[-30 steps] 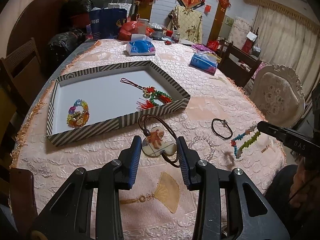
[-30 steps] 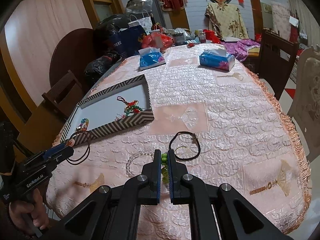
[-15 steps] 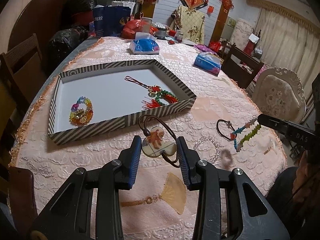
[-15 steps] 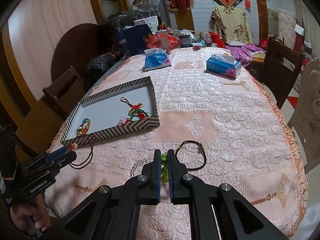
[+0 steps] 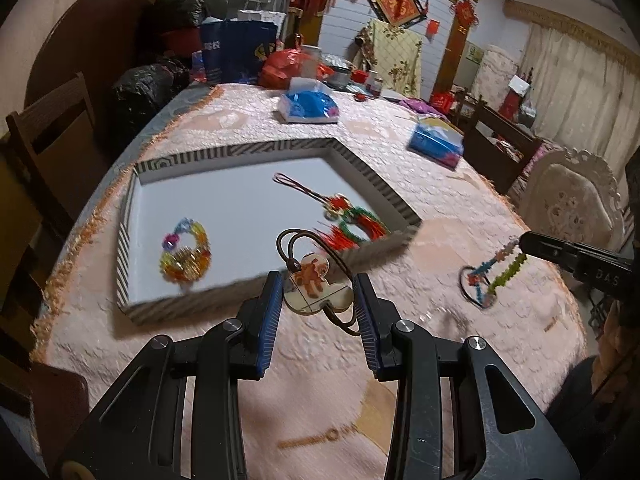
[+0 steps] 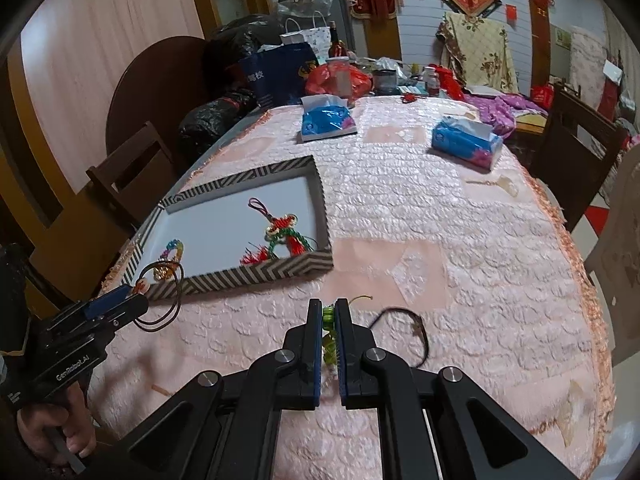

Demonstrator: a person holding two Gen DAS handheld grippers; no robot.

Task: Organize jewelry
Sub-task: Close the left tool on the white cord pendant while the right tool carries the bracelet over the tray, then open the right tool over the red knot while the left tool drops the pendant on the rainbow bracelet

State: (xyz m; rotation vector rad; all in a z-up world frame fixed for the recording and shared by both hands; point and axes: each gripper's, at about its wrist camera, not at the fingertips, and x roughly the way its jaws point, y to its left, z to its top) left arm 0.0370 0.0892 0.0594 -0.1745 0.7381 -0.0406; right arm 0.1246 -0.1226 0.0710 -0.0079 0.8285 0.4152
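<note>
a: both hands have carried their loads nearer the tray since a second ago; its front wall now sits just past the left gripper (image 5: 316, 304) tips, where before it lay well ahead.

b: what is each one holding?

a: left gripper is part closed on the pendant (image 5: 318, 290), pads against its two edges, cord (image 5: 304, 240) looping up ahead of the tips and trailing under them. right gripper (image 6: 329, 322) is pinched nearly flat on the bead string (image 5: 498, 270), which hangs free below its tips, off the table.

b: where's the risk?

a: nearest first. i'd judge the pendant is held only by its rim, so a tilt or knock could pop it out onto the cloth (image 5: 168, 328) short of the tray. the slack cord dangles low, and it could snag on the tray (image 5: 264, 148) wall as the tool crosses over.

b: and the beads?

a: they swing under the right tips. a dark bracelet (image 6: 416, 330) lies on the cloth just right of those tips, and the hanging loop could catch it and drag it along.

b: further out?

a: inside the tray, the bead bracelet (image 5: 186, 256) sits ahead-left of the left gripper and the red knot charm (image 5: 352, 220) ahead-right, close to the near wall. a drop made too early could land the pendant on the charm and tangle the cords.

b: the grippers themselves?

a: they're heading for the same tray from two sides, so they might crowd each other at the wall.
</note>
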